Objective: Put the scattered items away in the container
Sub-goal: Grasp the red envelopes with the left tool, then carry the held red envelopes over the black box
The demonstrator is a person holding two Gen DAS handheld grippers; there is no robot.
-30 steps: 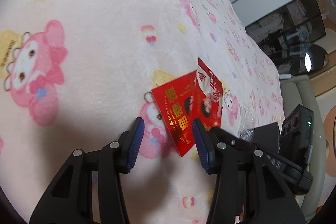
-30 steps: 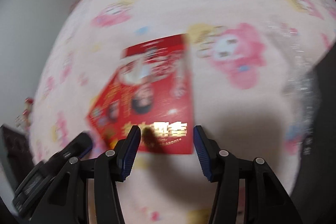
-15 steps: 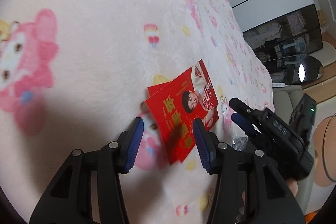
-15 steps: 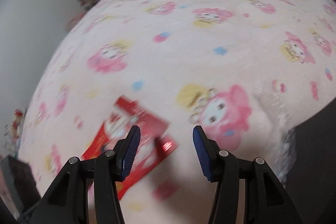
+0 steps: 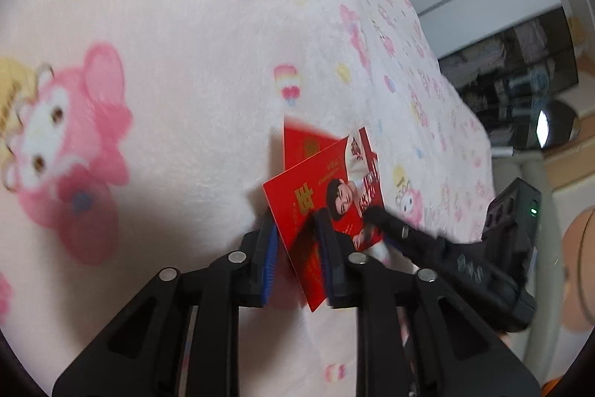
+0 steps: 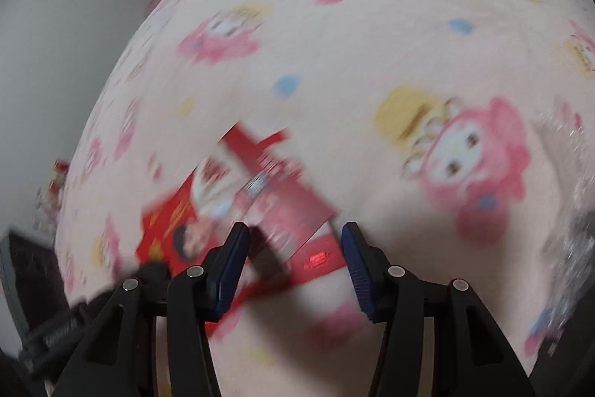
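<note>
- Left wrist view: the left gripper (image 5: 297,244) has just been closing, and a red card (image 5: 323,196) with a printed portrait stands between its blue pads (image 5: 269,248).
- The card's lower part sits in the gap and the pads are close on both sides. The right pad seems to touch the card face, but I cannot tell if both pads press it already.
- A second red card (image 5: 301,146) lies behind the first one, partly covered, on the pink blanket (image 5: 186,99).
- The right gripper (image 5: 375,213) comes in from the right side, and its dark tip is at the edge of the first card.
- No container shows in this view.
- Right wrist view: the picture is blurred. The right gripper (image 6: 292,248) has its fingers apart and nothing is pinched between them.
- Several red cards (image 6: 238,196) lie overlapped on the blanket (image 6: 334,43) just ahead of the fingers. One corner reaches into the gap, without touching the pads as far as I can see.
- At the lower left a dark shape is probably the left gripper (image 6: 148,270), beside the cards. Something crinkled and shiny at the right edge is too blurred to name.
- Step in hand, in my judgement: picking the first card from the pile.
- The next move calls for a firm pinch by the left gripper, then a lift without dragging the other cards. The container must be found, as it is not visible.
</note>
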